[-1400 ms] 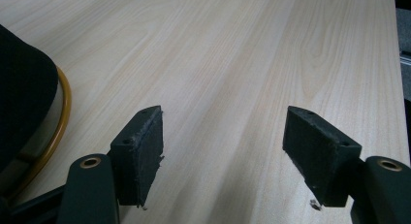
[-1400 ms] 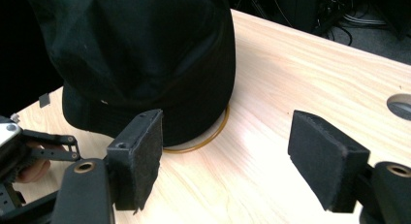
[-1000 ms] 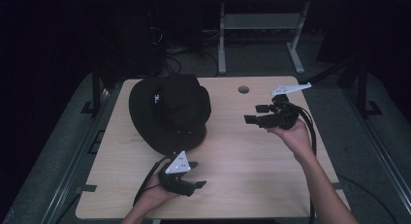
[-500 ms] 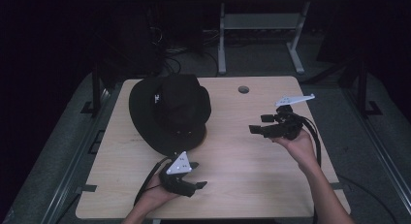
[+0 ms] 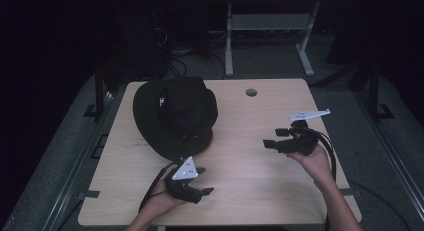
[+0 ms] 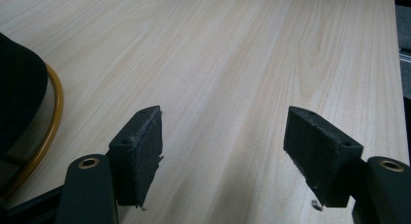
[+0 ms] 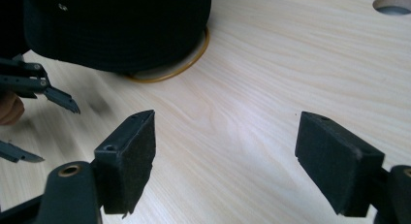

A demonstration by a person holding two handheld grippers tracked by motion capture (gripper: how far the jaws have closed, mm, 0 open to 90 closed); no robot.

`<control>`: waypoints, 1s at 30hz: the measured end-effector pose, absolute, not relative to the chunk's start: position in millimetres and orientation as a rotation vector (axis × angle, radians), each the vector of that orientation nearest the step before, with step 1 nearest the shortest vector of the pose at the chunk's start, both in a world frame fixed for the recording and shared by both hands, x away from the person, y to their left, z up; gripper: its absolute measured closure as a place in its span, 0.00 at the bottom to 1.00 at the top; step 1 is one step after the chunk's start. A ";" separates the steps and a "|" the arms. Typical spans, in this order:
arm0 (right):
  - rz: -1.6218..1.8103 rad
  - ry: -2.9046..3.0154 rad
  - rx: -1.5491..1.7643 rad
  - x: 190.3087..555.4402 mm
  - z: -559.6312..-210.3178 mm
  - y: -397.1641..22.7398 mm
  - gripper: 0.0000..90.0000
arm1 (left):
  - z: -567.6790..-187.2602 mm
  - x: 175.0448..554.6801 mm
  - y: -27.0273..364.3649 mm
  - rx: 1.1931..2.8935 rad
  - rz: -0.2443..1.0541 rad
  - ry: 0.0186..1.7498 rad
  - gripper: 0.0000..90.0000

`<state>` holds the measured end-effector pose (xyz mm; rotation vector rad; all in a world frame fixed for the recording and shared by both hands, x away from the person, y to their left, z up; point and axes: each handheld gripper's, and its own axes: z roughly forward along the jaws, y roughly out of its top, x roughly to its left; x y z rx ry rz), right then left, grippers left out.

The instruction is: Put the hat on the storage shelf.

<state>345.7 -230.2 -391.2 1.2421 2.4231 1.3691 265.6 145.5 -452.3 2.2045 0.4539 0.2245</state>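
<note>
A black brimmed hat (image 5: 175, 116) lies on the left half of the light wooden table (image 5: 250, 181). A thin yellow ring (image 7: 169, 73) shows under its edge. My left gripper (image 5: 204, 181) rests near the front edge, just in front of the hat's brim, open and pointing right. In the left gripper view its jaws (image 6: 228, 156) are wide apart over bare wood, with the hat (image 6: 19, 98) and ring (image 6: 53, 117) at the left. My right gripper (image 5: 272, 138) hovers at the right side, open, pointing left at the hat (image 7: 116, 25). Nothing sits between its jaws (image 7: 225, 156).
A round cable hole (image 5: 251, 92) lies in the table behind the right gripper; it is also in the right gripper view (image 7: 392, 3). The left gripper's fingers (image 7: 43, 90) show at that view's left. Metal frame legs (image 5: 230, 41) and cables stand on the dark floor behind.
My right gripper has come down and toward the person's side of the table, still open. The left gripper and the hat have not moved.
</note>
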 end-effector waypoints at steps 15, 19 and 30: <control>1.360 2.410 1.280 327.0 -409.0 -245.0 0.23 | -451.9 265.7 147.1 2.210 0.224 0.458 0.33; 1.354 2.406 1.291 323.0 -411.9 -249.2 0.23 | -452.3 265.7 146.9 2.210 0.221 0.462 0.33; 1.345 2.401 1.308 309.4 -421.5 -257.4 0.23 | -452.1 265.1 147.0 2.209 0.221 0.462 0.33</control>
